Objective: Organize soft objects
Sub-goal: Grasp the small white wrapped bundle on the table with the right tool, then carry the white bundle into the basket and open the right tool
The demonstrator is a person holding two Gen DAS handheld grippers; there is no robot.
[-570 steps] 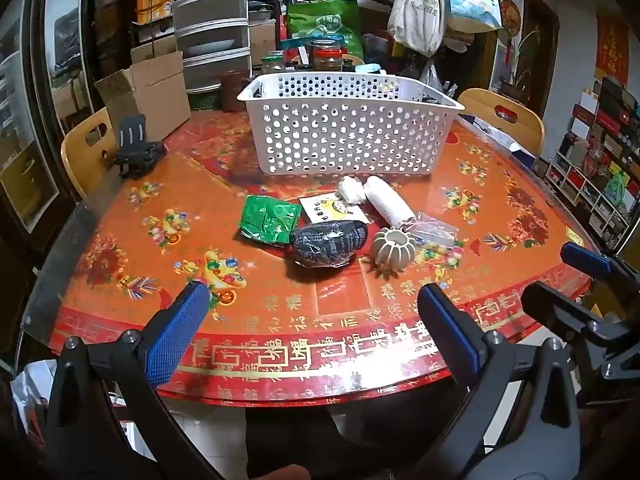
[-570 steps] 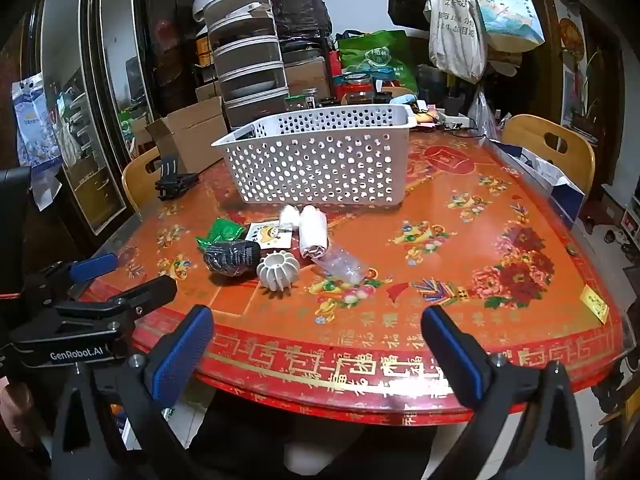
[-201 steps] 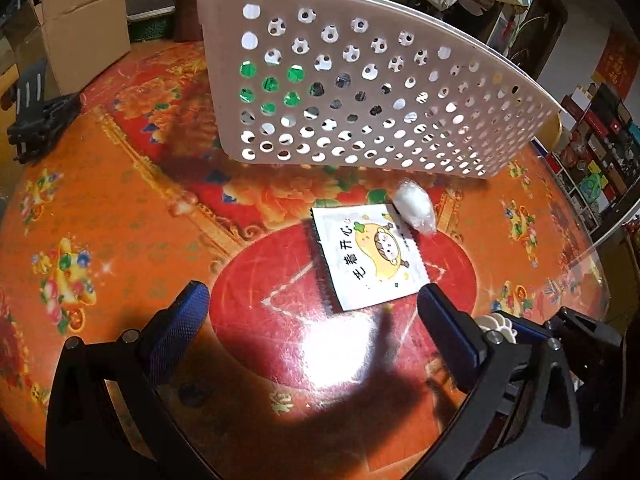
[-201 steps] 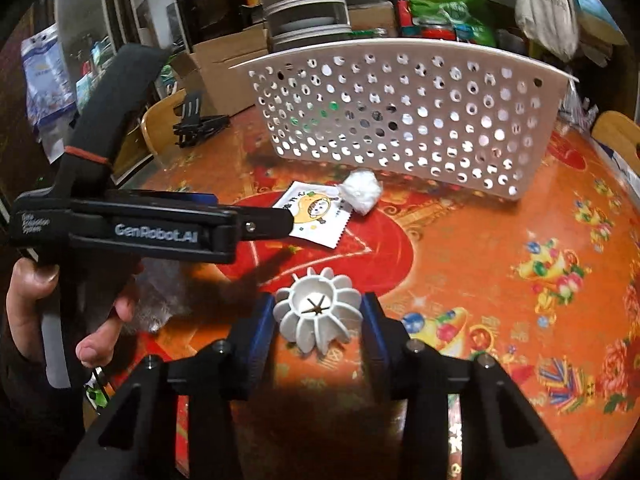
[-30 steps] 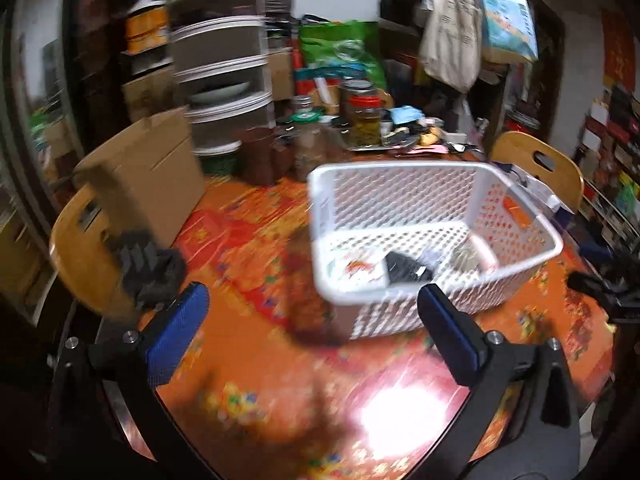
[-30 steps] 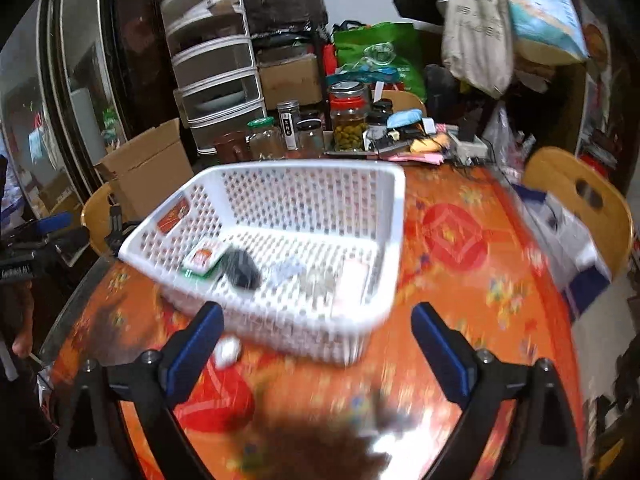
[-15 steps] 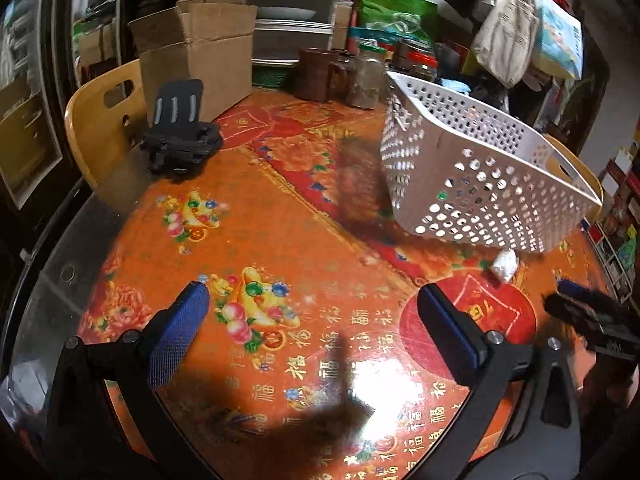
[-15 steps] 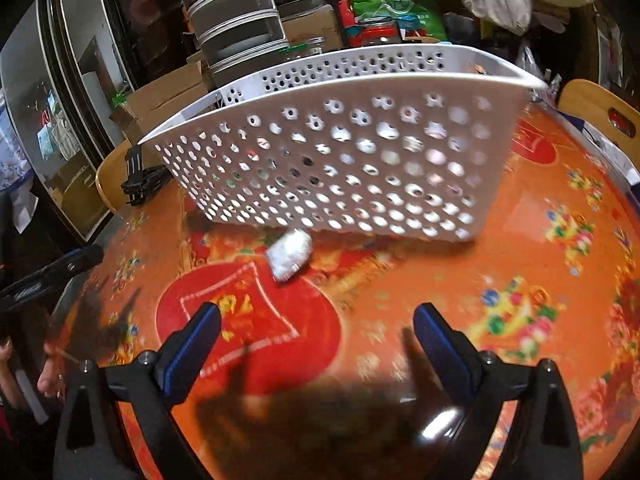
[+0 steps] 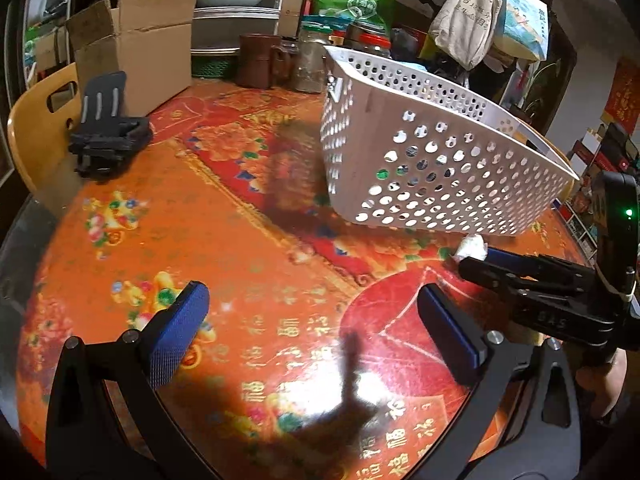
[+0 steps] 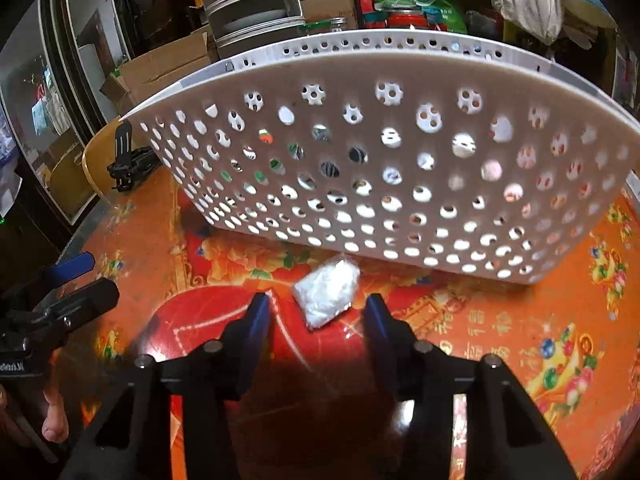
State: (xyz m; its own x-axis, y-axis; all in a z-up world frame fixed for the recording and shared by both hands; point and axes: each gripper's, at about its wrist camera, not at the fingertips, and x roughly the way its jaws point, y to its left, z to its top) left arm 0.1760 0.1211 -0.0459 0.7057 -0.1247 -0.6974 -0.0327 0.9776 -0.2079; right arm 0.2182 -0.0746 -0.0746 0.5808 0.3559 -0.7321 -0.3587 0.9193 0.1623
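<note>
A small white soft packet (image 10: 327, 293) lies on the red-orange table just in front of the white perforated basket (image 10: 400, 152). My right gripper (image 10: 318, 312) is open, its fingertips either side of the packet's near end, not closed on it. Several items show through the basket's holes. In the left wrist view the packet (image 9: 472, 246) sits at the tip of the right gripper (image 9: 500, 264), below the basket (image 9: 432, 160). My left gripper (image 9: 312, 320) is open and empty over the bare table, left of the packet.
A black gripper stand (image 9: 106, 136) sits at the table's far left by a wooden chair (image 9: 36, 128). A cardboard box (image 9: 136, 48), jars (image 9: 308, 64) and drawers stand behind the basket. The table edge curves at left.
My right gripper has moved in low toward the white packet, which now lies between its fingertips. The left gripper has shifted slightly closer to the basket.
</note>
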